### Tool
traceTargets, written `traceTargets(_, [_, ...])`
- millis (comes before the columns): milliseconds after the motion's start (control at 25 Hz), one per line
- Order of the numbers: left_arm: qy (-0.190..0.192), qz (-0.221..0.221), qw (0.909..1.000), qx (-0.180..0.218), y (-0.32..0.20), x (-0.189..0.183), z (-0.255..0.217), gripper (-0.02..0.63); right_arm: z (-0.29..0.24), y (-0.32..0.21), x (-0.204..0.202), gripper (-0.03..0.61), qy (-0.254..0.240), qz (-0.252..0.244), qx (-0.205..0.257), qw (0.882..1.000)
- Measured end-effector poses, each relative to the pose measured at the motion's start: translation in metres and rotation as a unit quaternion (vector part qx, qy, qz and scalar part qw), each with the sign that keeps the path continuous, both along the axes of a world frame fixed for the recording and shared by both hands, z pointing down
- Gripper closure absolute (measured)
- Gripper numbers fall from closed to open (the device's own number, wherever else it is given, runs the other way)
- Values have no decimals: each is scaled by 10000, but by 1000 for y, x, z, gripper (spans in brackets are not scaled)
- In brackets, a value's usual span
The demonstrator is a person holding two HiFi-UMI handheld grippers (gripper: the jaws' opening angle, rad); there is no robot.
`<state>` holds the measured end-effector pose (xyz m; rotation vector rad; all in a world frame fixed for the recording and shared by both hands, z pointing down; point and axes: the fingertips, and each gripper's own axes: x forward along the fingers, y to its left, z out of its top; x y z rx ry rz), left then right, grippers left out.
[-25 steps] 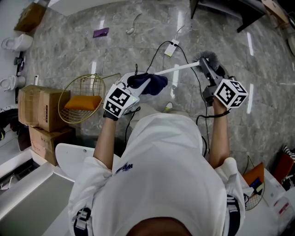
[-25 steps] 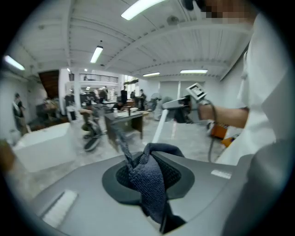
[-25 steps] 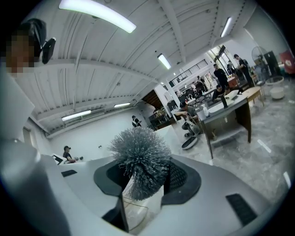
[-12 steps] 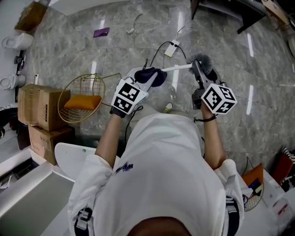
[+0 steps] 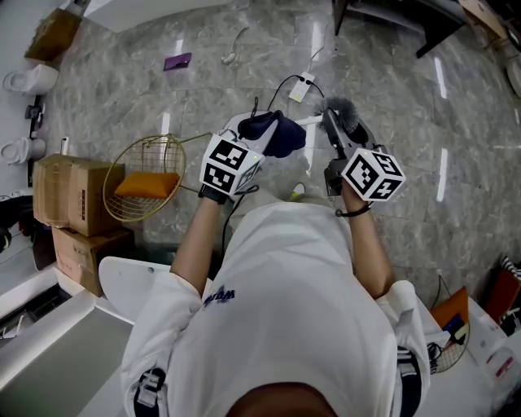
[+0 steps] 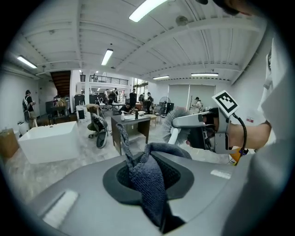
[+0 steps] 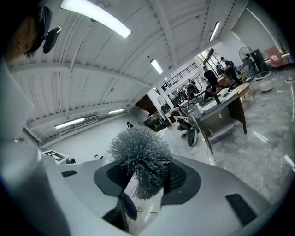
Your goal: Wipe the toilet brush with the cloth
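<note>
My left gripper (image 5: 259, 134) is shut on a dark blue cloth (image 5: 274, 133), which bunches up between the jaws in the left gripper view (image 6: 148, 177). My right gripper (image 5: 335, 130) is shut on the toilet brush just below its grey bristle head (image 5: 343, 109). In the right gripper view the bristle head (image 7: 140, 158) stands over the jaws, and the white handle (image 7: 144, 206) runs down behind it. In the head view the white handle (image 5: 311, 121) runs left from the right gripper into the cloth. The left gripper view shows the bristle head (image 6: 173, 122) and the right gripper (image 6: 206, 130) close by on the right.
A gold wire basket (image 5: 143, 205) holding an orange pad stands on the marble floor at left, beside cardboard boxes (image 5: 72, 194). A white plug block (image 5: 303, 82) with a black cable lies ahead. A purple item (image 5: 177, 59) and a dark table (image 5: 383, 15) are farther off.
Both grippers have moved up the view and closer together. The right gripper with the brush shifted left, and the cloth now sits nearer the bristle head.
</note>
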<state>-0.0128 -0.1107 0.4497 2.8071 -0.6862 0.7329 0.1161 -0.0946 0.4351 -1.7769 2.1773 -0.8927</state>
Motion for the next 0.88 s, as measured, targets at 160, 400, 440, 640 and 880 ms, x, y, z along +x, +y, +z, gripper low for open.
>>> traceTargets(160, [-88, -233, 9997, -10, -6, -17, 8, 563, -2, 2, 16, 403, -275, 138, 65, 9995])
traceTargets(400, [-170, -814, 9965, -38, -24, -60, 20, 563, -3, 6, 36, 403, -478, 367, 95, 9981])
traceTargets(440, [-178, -934, 9955, -23, -27, -68, 22, 563, -3, 6, 38, 403, -502, 400, 98, 9979])
traceTargets(640, [-238, -1654, 9859, 90, -42, -97, 27, 563, 2, 6, 40, 403, -599, 411, 138, 9973])
traceTargets(880, [935, -2081, 9702, -815, -50, -79, 22, 565, 12, 7, 34, 403, -811, 499, 149, 9953])
